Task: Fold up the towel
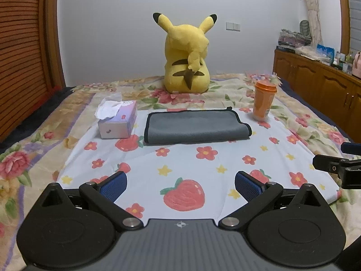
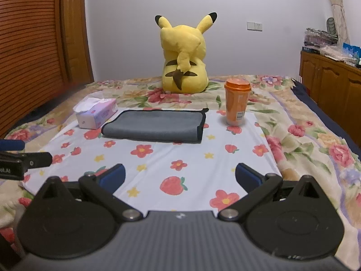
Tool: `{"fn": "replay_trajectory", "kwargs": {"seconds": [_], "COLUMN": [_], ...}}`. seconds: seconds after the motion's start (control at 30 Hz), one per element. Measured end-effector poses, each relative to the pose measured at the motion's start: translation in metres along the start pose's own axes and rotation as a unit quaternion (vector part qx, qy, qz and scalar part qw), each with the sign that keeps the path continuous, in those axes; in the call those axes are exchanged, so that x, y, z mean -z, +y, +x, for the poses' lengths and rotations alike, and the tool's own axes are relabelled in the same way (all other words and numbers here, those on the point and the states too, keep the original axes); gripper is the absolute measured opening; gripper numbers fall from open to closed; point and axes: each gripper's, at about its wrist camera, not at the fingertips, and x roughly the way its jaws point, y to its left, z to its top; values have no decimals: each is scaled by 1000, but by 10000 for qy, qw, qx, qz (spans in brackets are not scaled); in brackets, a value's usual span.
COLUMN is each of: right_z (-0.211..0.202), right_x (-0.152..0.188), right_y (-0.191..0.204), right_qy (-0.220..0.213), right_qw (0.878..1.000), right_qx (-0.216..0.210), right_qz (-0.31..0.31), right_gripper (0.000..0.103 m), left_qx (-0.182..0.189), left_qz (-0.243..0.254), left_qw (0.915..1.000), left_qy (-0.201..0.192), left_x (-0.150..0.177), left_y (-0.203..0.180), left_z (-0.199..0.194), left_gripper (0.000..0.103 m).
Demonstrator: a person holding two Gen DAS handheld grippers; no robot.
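A grey towel (image 1: 194, 126) with black trim lies folded in a flat rectangle on the white strawberry-print cloth (image 1: 191, 169) on the bed; it also shows in the right wrist view (image 2: 155, 125). My left gripper (image 1: 180, 186) is open and empty, held low over the cloth well short of the towel. My right gripper (image 2: 179, 177) is open and empty too, at about the same distance. Part of the right gripper shows at the right edge of the left wrist view (image 1: 338, 164), and part of the left gripper at the left edge of the right wrist view (image 2: 22, 158).
A tissue box (image 1: 117, 122) stands left of the towel and an orange lidded cup (image 1: 264, 100) right of it. A yellow Pikachu plush (image 1: 187, 56) sits behind. A wooden cabinet (image 1: 320, 83) is on the right and a slatted wooden door (image 1: 20, 56) on the left.
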Motion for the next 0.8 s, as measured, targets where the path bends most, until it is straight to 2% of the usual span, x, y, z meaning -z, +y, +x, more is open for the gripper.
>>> {"fn": "replay_trajectory", "kwargs": {"seconds": [0.8], "right_z": [-10], "right_x": [-3], "right_y": [-10], "right_qy": [-378], "right_qw": [9991], "right_qx": [45], "right_qz": [200], "right_gripper": [103], "left_qx": [-106], "left_qz": [7], "left_qw": [9979], "left_qy": [-643], "left_x": [-5], "left_y": [4], "left_z": [-21], "left_gripper": [103]}}
